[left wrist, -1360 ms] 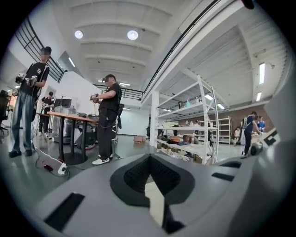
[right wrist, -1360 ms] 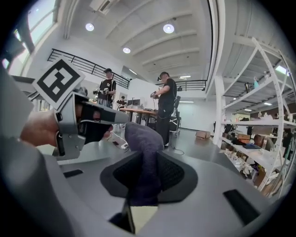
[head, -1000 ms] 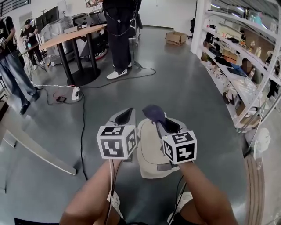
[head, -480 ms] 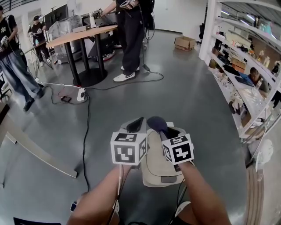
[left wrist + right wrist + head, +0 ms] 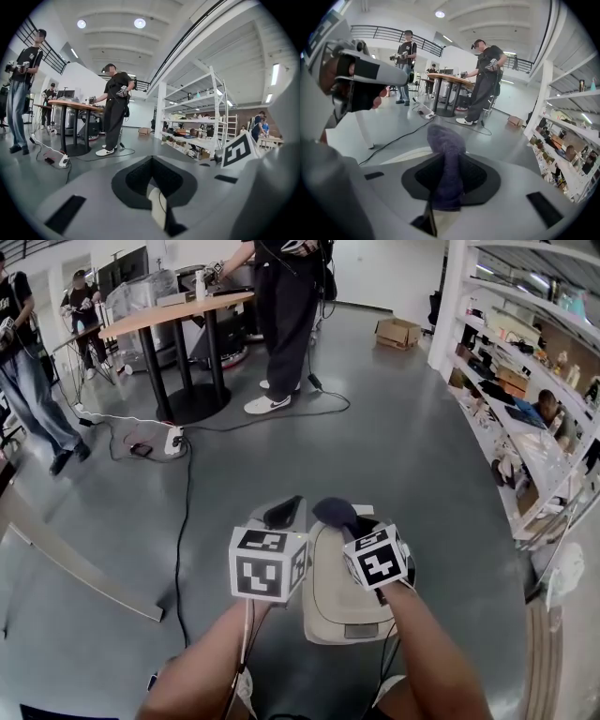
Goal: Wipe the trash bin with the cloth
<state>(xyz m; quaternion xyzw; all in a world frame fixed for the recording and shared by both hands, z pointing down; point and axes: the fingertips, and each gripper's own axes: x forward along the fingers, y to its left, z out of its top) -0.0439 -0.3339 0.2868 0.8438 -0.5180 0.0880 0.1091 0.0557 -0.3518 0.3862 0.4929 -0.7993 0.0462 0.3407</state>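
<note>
Right gripper pinching cloth, over trash bin

A person in white shoes stands at a wooden table. A power strip and black cable lie on the grey floor, with cluttered shelves along the right.

A lab-like hall: stocked shelving, tall work table.

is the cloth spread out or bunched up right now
Bunched up: the purple cloth is a narrow wad pinched between the shut jaws of the right gripper, its end sticking up.
</note>
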